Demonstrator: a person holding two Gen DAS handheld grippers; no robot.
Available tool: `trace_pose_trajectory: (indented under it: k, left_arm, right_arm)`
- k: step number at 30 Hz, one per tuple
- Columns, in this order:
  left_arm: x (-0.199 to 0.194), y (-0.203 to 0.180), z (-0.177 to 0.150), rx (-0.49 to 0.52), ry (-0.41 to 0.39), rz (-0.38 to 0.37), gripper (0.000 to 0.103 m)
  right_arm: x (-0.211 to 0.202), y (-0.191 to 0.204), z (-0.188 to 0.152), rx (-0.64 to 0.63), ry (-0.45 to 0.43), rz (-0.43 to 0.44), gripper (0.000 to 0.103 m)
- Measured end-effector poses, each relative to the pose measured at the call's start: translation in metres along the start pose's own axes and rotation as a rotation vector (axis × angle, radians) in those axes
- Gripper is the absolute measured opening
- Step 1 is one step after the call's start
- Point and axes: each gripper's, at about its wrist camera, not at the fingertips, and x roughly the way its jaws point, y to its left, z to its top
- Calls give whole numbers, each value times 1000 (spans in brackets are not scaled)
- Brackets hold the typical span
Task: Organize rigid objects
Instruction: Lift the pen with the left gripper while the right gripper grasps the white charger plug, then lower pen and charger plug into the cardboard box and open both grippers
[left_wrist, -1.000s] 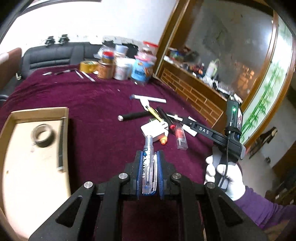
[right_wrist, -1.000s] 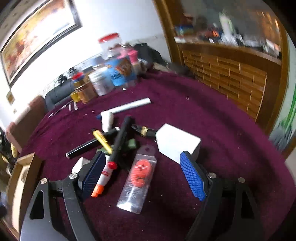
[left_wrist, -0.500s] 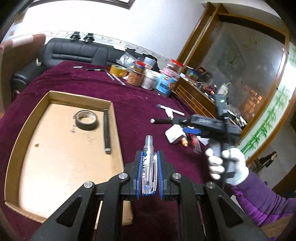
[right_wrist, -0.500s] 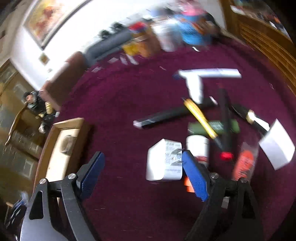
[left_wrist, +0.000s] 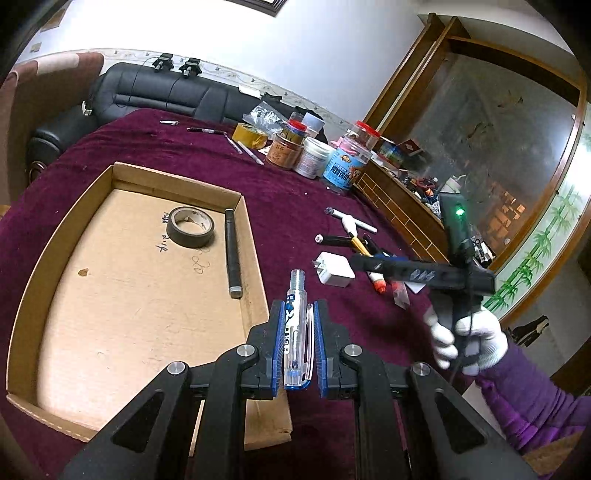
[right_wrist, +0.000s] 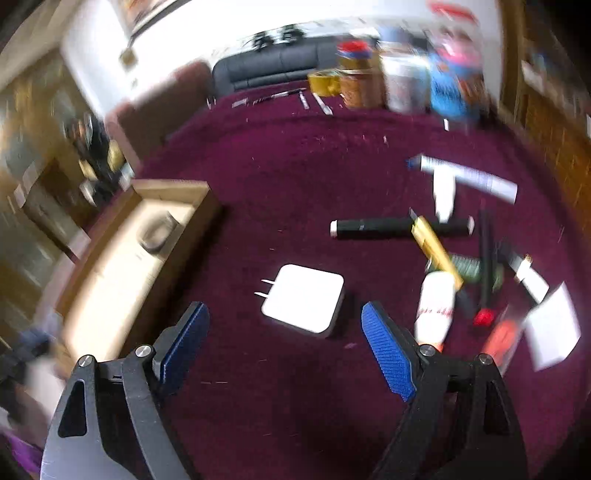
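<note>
While the left gripper (left_wrist: 298, 345) clamps its fingers on a clear plastic pen with blue print (left_wrist: 295, 325) beside the shallow cardboard tray (left_wrist: 255, 254), presumably to drop it in, the right gripper (right_wrist: 284, 345) spreads its fingers over the white square plug adapter (right_wrist: 303, 297) on the maroon-clothed counter (right_wrist: 295, 177), likely its next pick.

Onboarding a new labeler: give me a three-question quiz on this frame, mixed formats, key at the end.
1. True or false: the left gripper is shut on a clear pen.
2. Which lies between the open right gripper's fingers in its own view? A) roll of tape B) white plug adapter C) yellow pen
3. Fill in: the cardboard tray already holds a roll of dark tape and a ____.

Key: 1 true. 2 B, the white plug adapter, still resting on the maroon cloth, not gripped. 3 black marker, lying along the tray's right wall.
</note>
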Motion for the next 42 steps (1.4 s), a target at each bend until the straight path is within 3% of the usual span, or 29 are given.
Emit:
trace_pose_trajectory:
  k: [3, 6, 7, 8, 9, 14, 18, 23, 28, 33, 37, 42]
  left_arm:
    - [-5, 1, 1, -2, -4, 10, 12]
    - [-8, 5, 2, -22, -12, 4, 12]
    - [-7, 6, 2, -30, -12, 4, 12]
    - [-6, 7, 2, -37, -9, 7, 12]
    - [-5, 9, 2, -40, -5, 10, 12]
    - [0, 16, 3, -56, 17, 27, 12]
    - [2, 18, 3, -66, 26, 32, 12]
    - [3, 17, 0, -73, 32, 32, 12]
    - [-2, 21, 0, -85, 20, 39, 12]
    - [-4, 26, 3, -98, 16, 40, 12]
    - [-7, 29, 5, -103, 14, 29, 12]
    - [-10, 31, 5, -108, 13, 35, 12]
  right_arm:
    - [15, 21, 3, -262, 32, -130, 86]
    - [28, 27, 7, -429, 75, -167, 84]
    - [34, 25, 9, -444, 90, -160, 83]
    - [41, 26, 12, -454, 108, -150, 75]
    - [49, 25, 13, -459, 131, -134, 57]
    - [58, 32, 17, -470, 138, -111, 50]
    - [65, 41, 17, -524, 147, -134, 56]
    - [73, 30, 20, -513, 187, -149, 59]
    - [69, 15, 26, -363, 217, -54, 56]
    - [56, 8, 14, -256, 204, -63, 49]
    - [41, -6, 12, -125, 169, -4, 47]
    - [45, -1, 0, -178, 190, -8, 52]
